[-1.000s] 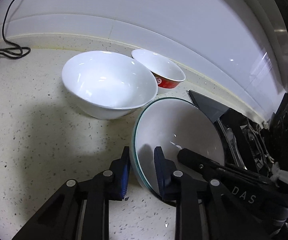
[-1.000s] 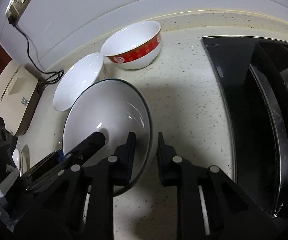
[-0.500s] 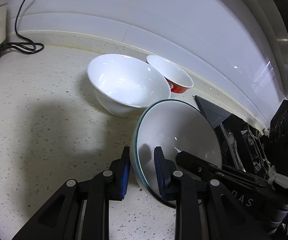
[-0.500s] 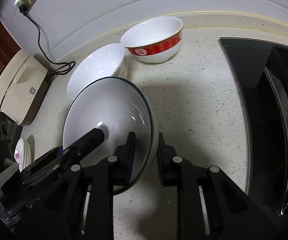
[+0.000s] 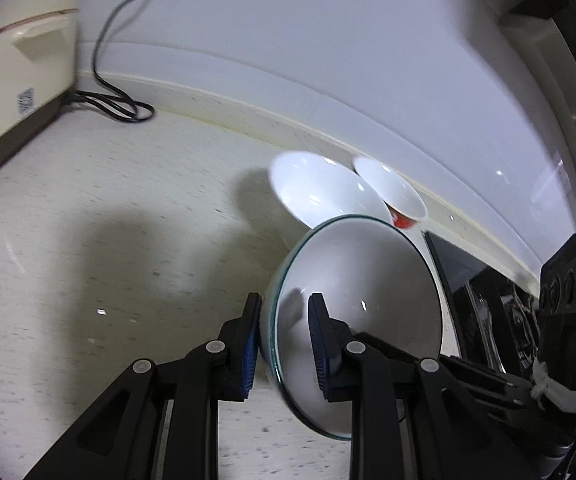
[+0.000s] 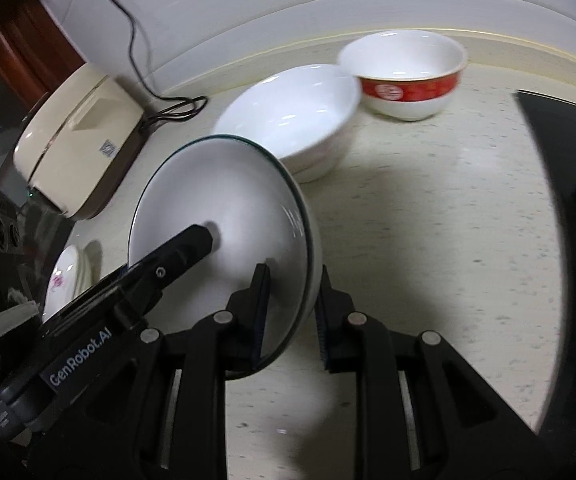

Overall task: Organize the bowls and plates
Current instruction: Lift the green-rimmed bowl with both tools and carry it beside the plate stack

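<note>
Countertop (image 6: 427, 208), pale and speckled, is filling most of both views, running back to a white wall. Black cooktop (image 6: 559, 184) is sitting at its right side in the right wrist view. Cream appliance (image 6: 76, 148) is standing at the left near the wall, its black cord (image 6: 144, 72) trailing up toward a wall socket.

Green-rimmed bowl (image 6: 224, 216), the largest dish, is being held tilted on edge above the counter, gripped from both sides. Left gripper (image 5: 284, 320) is pinching its near rim, one blue pad outside and one inside. Right gripper (image 6: 291, 304) is clamping the opposite rim the same way, narrow jaws straddling the wall of the bowl.

Plain white bowl (image 6: 291, 120) is resting upright just behind the held one, and the red-banded bowl (image 6: 407, 76) is standing beside it, closer to the wall; whether those two are touching is hard to tell through the blur.

Floral plates (image 6: 64, 280) are peeking out at the far left edge, partly hidden behind the left gripper's body.
</note>
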Tool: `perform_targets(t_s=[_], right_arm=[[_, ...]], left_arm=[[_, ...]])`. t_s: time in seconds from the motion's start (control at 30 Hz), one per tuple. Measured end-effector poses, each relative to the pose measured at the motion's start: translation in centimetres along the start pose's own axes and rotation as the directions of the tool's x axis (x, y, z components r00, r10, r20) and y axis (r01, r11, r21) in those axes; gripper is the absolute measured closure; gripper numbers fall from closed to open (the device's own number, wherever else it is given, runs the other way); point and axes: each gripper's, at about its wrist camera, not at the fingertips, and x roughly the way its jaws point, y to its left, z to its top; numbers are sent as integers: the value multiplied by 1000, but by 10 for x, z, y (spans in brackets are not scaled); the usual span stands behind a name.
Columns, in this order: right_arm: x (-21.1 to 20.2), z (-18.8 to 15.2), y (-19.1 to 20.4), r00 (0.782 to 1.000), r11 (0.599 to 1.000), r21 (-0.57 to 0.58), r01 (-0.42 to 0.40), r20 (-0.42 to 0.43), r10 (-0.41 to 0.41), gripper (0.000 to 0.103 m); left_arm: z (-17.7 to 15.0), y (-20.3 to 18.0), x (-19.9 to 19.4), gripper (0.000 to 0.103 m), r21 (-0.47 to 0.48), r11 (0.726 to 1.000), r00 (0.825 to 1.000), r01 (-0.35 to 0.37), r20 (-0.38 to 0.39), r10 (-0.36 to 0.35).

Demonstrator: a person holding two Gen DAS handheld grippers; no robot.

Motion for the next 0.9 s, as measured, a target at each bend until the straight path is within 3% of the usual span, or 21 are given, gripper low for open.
perform_targets(t_s=[0.67,0.73,0.8,0.83,0.9], right_arm=[[29,-7,61,992,991,-26,-130,0,130,77],[32,-8,67,989,989,-26,-148,3,148,76],[34,-9,72,985,985,-28,-172,2,173,76],[34,-9,76,985,985,-33,-170,4,171,76],[37,-8,81,984,983,-41,-177,8,178,76]], left_arm=[[0,63,-42,78,-131,989,990,-63,120,79],[-6,70,-44,79,-129,988,982,-82,160,102],[-9,79,-40,77,-156,981,984,-117,112,135],[-9,89,-40,77,-206,976,990,-73,103,96],[-5,94,-42,77,-223,972,989,-71,113,98]])
